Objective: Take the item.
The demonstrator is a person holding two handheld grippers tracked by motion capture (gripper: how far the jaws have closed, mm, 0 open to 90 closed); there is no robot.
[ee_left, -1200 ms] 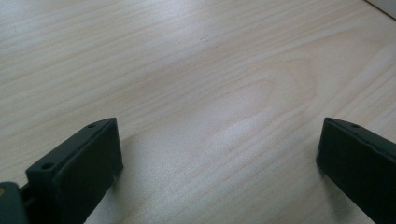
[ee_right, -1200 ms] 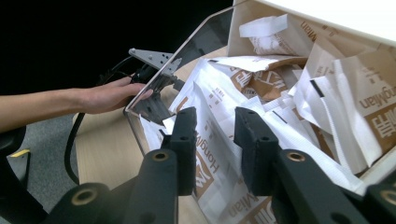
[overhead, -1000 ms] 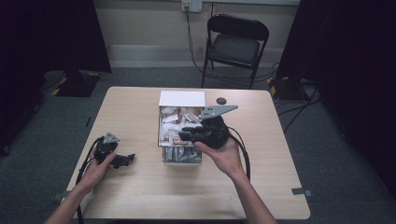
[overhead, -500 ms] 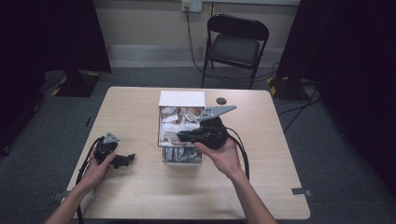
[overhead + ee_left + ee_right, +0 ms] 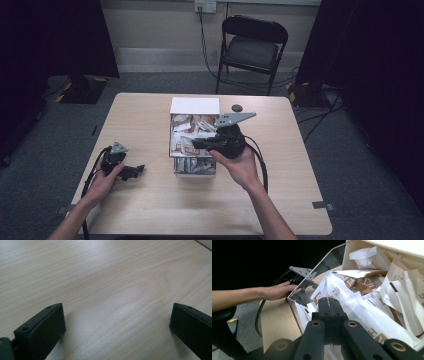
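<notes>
Early stage: right gripper (image 5: 329, 308) with jaws pressed together, apparently pinching one packet (image 5: 359, 312) still inside the box (image 5: 194, 106), lifting out not yet done; left gripper (image 5: 116, 322) spread wide, idle over the table (image 5: 100, 277).

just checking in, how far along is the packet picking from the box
Done: nothing lies outside the box yet. In hand: the right tool is shut among the packets; whether it grips one is unclear. Left: lifting one out; the left tool rests open on the table.
</notes>
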